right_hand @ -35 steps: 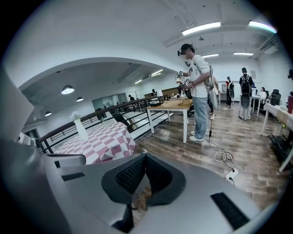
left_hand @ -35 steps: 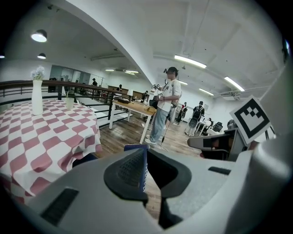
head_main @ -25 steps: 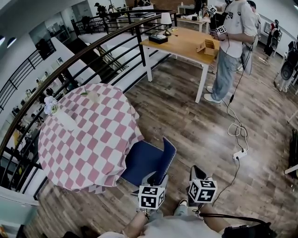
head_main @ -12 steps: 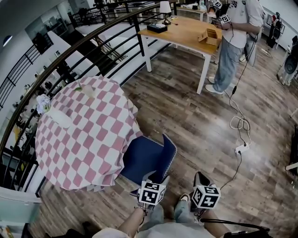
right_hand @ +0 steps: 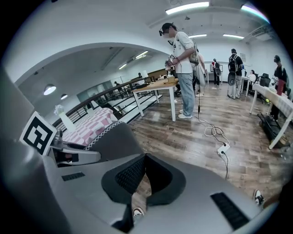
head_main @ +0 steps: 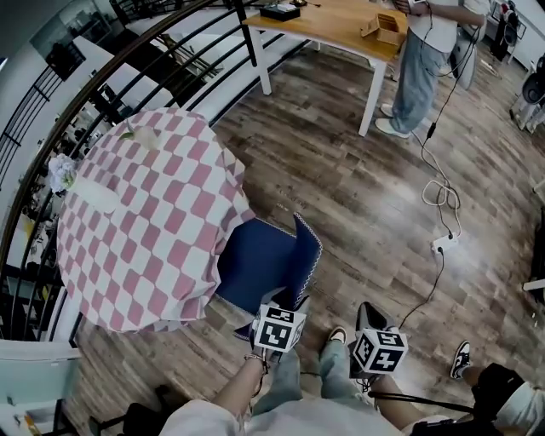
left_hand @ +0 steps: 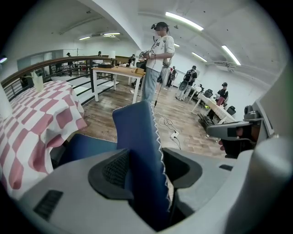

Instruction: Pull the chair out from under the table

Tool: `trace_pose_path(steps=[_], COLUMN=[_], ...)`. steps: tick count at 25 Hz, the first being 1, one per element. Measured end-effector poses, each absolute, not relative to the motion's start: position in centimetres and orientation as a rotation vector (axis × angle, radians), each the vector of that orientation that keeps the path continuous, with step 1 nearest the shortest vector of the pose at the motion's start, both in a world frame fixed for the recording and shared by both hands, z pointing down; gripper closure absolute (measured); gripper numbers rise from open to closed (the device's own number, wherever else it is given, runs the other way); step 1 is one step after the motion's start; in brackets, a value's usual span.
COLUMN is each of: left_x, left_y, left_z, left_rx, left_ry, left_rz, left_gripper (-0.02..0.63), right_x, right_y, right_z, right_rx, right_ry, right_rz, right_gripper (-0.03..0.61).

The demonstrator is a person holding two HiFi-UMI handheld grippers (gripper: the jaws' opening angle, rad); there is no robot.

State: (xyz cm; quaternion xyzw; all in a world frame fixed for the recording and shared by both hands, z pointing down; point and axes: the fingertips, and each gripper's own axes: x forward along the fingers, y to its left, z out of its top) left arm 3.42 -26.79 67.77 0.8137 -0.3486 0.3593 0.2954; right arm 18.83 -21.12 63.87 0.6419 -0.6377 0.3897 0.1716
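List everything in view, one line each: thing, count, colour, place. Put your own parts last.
Chair: one, blue, seat partly under the round table.
Round table: one, pink-and-white checked cloth, left side by the railing.
Railing: one, black, curving behind the round table.
Wooden table: one, light top with white legs, far end of the floor.
Standing person: one, white top and blue jeans, beside the wooden table.
Power strip: one, white, on the floor at right, with a cable.
Left gripper: one, grey, open, jaws astride the chair's back.
Right gripper: one, grey, shut and empty, beside the chair.
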Motion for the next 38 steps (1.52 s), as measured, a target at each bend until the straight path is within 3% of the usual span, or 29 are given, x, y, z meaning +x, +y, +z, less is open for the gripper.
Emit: trace_pose_path(steps=[6,17,38], left_x=[3.2,3.5,7.4], left_y=[-27.0,-26.7,-24.0], left_z=[68.1,68.2,69.3], left_rx=[2.106,2.088,2.118], left_ry=[-0.935,-0.877,-0.785], left_rz=[0.946,1.005,1.006], left_gripper=[0.396,0.485,0.500], right_x=[18.9,18.5,20.8], right_y=[-21.0,-20.9,-19.7], right_z=[64.2,64.0,63.2], right_rx=[1.831,1.845,1.896], right_ry=[-1.807,-1.822,-1.824], right_rz=[1.111,1.114,1.113], right_gripper=[0.560,0.560,0.560])
